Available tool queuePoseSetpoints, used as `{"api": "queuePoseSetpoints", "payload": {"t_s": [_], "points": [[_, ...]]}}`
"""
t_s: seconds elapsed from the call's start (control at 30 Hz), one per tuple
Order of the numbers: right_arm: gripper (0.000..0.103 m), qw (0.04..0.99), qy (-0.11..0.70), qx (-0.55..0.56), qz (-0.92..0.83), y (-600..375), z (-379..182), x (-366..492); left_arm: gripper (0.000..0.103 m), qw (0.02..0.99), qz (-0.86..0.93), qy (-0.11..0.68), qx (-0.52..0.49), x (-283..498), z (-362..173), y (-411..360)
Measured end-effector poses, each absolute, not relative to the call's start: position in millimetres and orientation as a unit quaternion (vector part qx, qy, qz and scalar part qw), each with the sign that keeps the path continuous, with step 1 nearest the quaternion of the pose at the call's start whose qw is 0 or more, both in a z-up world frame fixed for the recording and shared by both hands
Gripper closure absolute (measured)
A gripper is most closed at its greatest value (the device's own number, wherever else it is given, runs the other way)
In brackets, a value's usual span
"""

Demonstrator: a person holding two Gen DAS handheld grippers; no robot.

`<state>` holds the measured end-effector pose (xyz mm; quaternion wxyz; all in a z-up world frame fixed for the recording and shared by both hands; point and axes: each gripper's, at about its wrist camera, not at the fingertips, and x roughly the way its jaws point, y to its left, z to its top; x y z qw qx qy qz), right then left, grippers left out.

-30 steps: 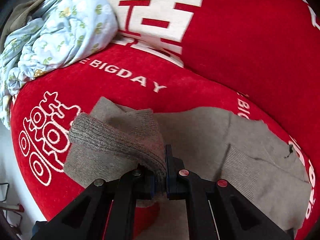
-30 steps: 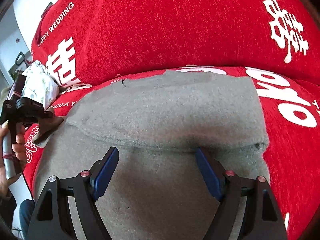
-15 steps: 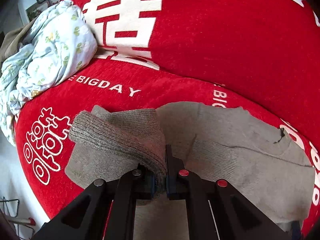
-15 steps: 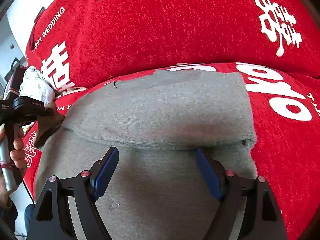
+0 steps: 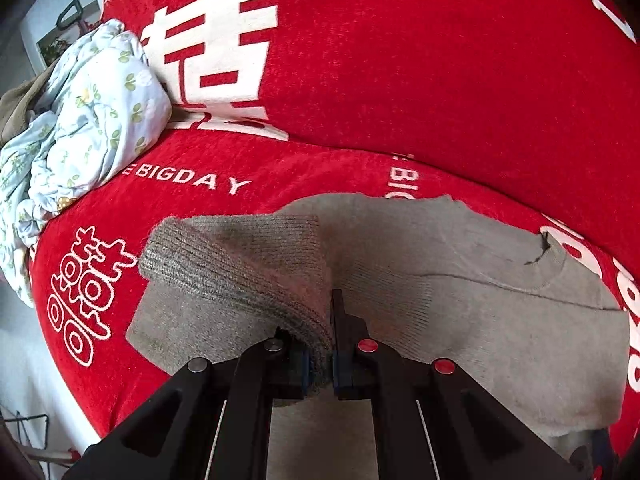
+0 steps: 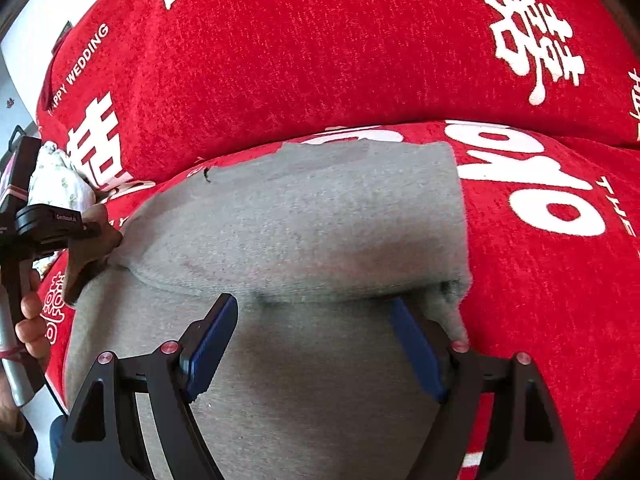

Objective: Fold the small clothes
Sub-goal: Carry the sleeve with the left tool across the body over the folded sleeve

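Observation:
A grey knit sweater [image 6: 304, 216] lies on the red sofa seat, its top part folded over the body. In the left wrist view my left gripper [image 5: 326, 354] is shut on the sweater's ribbed sleeve cuff [image 5: 240, 268] and holds it lifted above the sweater body [image 5: 480, 320]. In the right wrist view my right gripper [image 6: 316, 344] is open and empty, its blue pads [image 6: 212, 344] just above the sweater at the fold line. The left gripper [image 6: 90, 230] also shows at the far left of the right wrist view, holding the sleeve.
The red sofa [image 5: 400, 80] with white lettering has its backrest right behind the sweater. A crumpled pale floral garment [image 5: 88, 120] lies on the seat at the left. The seat's front edge drops off at the lower left [image 5: 80, 380].
My left gripper has carried the sleeve cuff to the right, over the sweater body. The right gripper has stayed open and moved slightly closer to the fold.

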<state>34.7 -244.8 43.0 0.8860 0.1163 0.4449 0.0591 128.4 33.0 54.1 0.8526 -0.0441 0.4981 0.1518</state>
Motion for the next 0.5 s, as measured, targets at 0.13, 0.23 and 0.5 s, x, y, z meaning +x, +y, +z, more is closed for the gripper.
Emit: {"api": "queuePoseSetpoints", "payload": {"t_s": [0.13,0.23,0.5], "points": [[0.021,0.888,0.441,0.121,0.053,-254.1,47.0,33.7,0.095,0.854,0.144,0.498,-0.035,127.8,55.4,18.4],[0.021,0.888,0.439,0.127,0.05,-262.3,49.3,33.5,0.095,0.855,0.139,0.498,-0.029,127.0,55.8,7.8],[0.02,0.886,0.441,0.142,0.032,-285.3,51.4,32.2,0.095,0.857,0.123,0.5,-0.019,126.2,57.8,-13.2]]}}
